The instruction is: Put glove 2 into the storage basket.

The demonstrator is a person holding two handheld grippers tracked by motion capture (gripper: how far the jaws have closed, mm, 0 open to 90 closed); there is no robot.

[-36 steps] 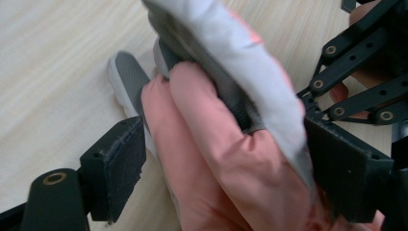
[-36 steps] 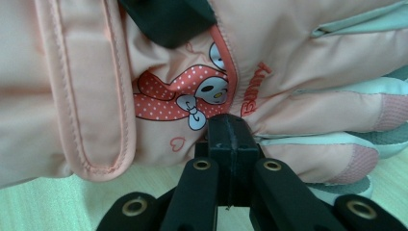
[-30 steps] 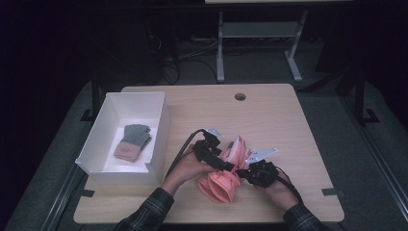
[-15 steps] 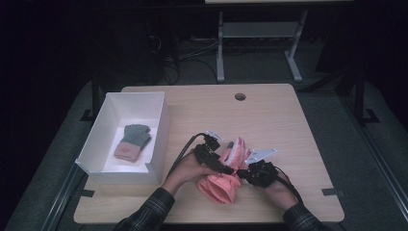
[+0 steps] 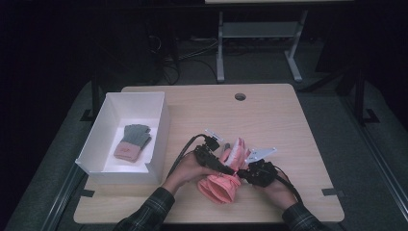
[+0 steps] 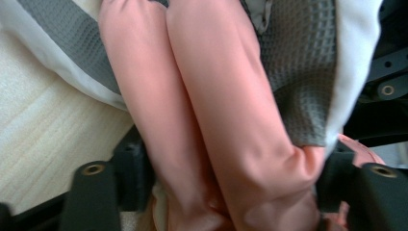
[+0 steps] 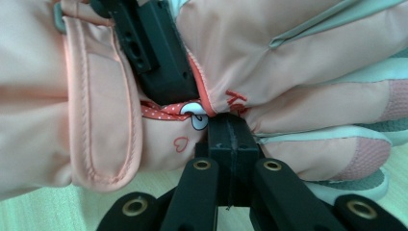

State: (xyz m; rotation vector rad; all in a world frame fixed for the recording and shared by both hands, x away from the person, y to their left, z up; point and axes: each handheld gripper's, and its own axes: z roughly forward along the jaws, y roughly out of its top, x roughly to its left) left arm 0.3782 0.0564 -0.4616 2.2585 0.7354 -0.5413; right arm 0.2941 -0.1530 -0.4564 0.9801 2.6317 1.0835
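A pink padded glove [image 5: 222, 183] is held between the two grippers near the front edge of the wooden table [image 5: 288, 120]; a second pink glove [image 5: 236, 151] lies just behind it, its fingers pointing away from the person. In the right gripper view, the right gripper [image 7: 231, 137] is seen with its jaws pressed together, a fold of the pink glove [image 7: 159, 139] pinched at their tips beside a printed heart and a red dotted trim. Just above those tips, one black jaw of the left gripper [image 7: 151, 53] is seen buried in the same glove. In the left gripper view, the left gripper [image 6: 226, 192] is seen with its jaws set wide apart, a thick bunch of pink fabric [image 6: 216, 120] wedged between them and touching both. Well to the left of the left gripper [image 5: 211, 156], a white box [image 5: 159, 125] is seen, with a grey knitted glove with a pink cuff [image 5: 132, 142] lying inside.
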